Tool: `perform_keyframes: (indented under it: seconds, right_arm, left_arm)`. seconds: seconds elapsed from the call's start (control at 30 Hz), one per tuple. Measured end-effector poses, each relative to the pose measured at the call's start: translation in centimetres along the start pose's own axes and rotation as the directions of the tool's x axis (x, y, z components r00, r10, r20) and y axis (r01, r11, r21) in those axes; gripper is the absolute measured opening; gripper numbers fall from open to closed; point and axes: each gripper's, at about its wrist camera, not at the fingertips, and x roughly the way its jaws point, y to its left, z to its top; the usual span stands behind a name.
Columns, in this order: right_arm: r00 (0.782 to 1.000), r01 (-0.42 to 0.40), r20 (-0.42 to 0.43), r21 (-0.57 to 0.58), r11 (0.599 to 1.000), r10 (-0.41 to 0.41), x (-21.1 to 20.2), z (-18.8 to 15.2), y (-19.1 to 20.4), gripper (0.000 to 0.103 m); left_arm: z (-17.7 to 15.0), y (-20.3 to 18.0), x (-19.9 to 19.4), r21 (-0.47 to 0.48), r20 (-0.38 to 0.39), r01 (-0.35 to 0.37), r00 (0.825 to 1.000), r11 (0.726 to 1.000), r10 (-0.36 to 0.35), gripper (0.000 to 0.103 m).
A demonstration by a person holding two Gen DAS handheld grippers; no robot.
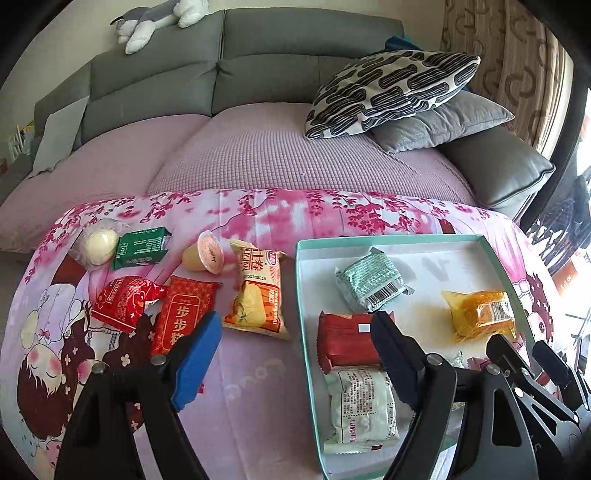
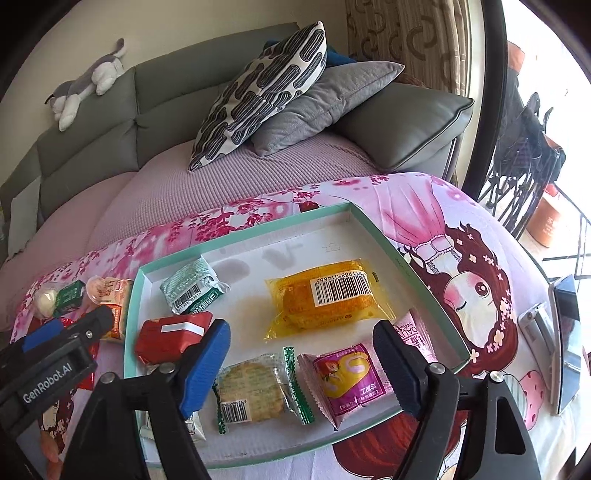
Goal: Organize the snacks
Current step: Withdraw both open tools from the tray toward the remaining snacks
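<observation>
A teal-rimmed white tray point(image 1: 388, 238) point(image 2: 240, 239) lies on the pink cartoon cloth. It holds a pale green packet point(image 1: 371, 282), a yellow packet point(image 2: 332, 299), a red packet point(image 1: 343, 343), a white packet point(image 1: 364, 410), a cracker packet point(image 2: 251, 391) and a pink packet point(image 2: 347, 376). Left of the tray lie two red packets point(image 1: 122, 301) point(image 1: 183, 314), an orange-yellow packet point(image 1: 258, 295), a jelly cup point(image 1: 207, 253), a green packet point(image 1: 140, 245) and a wrapped white bun point(image 1: 99, 245). My left gripper point(image 1: 295, 354) hangs open over the tray's left rim, holding nothing. My right gripper point(image 2: 303, 369) is open above the cracker and pink packets.
A grey sofa point(image 1: 258, 55) with a mauve cover, a patterned pillow point(image 1: 391, 92) and a grey pillow point(image 1: 443, 123) stands behind the table. A phone point(image 2: 565, 343) lies on the cloth right of the tray. A plush toy point(image 1: 159, 18) rests on the sofa back.
</observation>
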Motion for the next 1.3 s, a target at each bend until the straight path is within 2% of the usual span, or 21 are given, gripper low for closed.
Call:
perform_keyframes:
  seconds: [0.37,0.6,0.63,0.7,0.77,0.83,0.9,1.3]
  right_arm:
    - [0.998,0.016,-0.063,-0.02,1.0,-0.018,1.6,-0.6,0.4,0.083]
    - [0.996,0.026,-0.089,-0.031,0.999,-0.028,2.2,-0.9,0.7,0.088]
    - [0.995,0.029,-0.092,-0.032,0.999,-0.032,2.3,-1.0,0.7,0.088]
    - [0.995,0.037,-0.094,-0.036,0.999,-0.041,2.3,-1.0,0.8,0.089]
    - [0.995,0.043,-0.093,-0.039,0.998,-0.046,2.4,-1.0,0.8,0.09]
    - [0.995,0.049,-0.091,-0.042,0.998,-0.052,2.4,-1.0,0.8,0.099]
    - [0.994,0.057,-0.087,-0.047,0.997,-0.061,2.4,-1.1,0.9,0.103]
    - [0.993,0.069,-0.097,-0.056,0.996,-0.074,2.6,-1.2,1.0,0.103]
  left_arm:
    - [-0.5,0.9,1.4,-0.021,-0.054,-0.028,0.998,0.999,0.027,0.083]
    - [-0.6,1.1,1.8,-0.013,-0.063,-0.051,0.997,0.999,0.05,0.084]
    - [-0.6,1.1,1.9,-0.014,-0.064,-0.054,0.997,0.998,0.053,0.085]
    - [-0.6,1.2,2.0,-0.015,-0.066,-0.058,0.996,0.998,0.057,0.094]
    - [-0.6,1.4,2.1,-0.016,-0.06,-0.065,0.996,0.998,0.064,0.095]
    - [-0.6,1.4,2.1,-0.014,-0.056,-0.068,0.996,0.998,0.067,0.095]
    - [-0.6,1.4,2.2,-0.012,-0.058,-0.072,0.996,0.997,0.071,0.1]
    - [-0.7,1.9,2.3,-0.029,-0.057,-0.073,0.996,0.997,0.071,0.101]
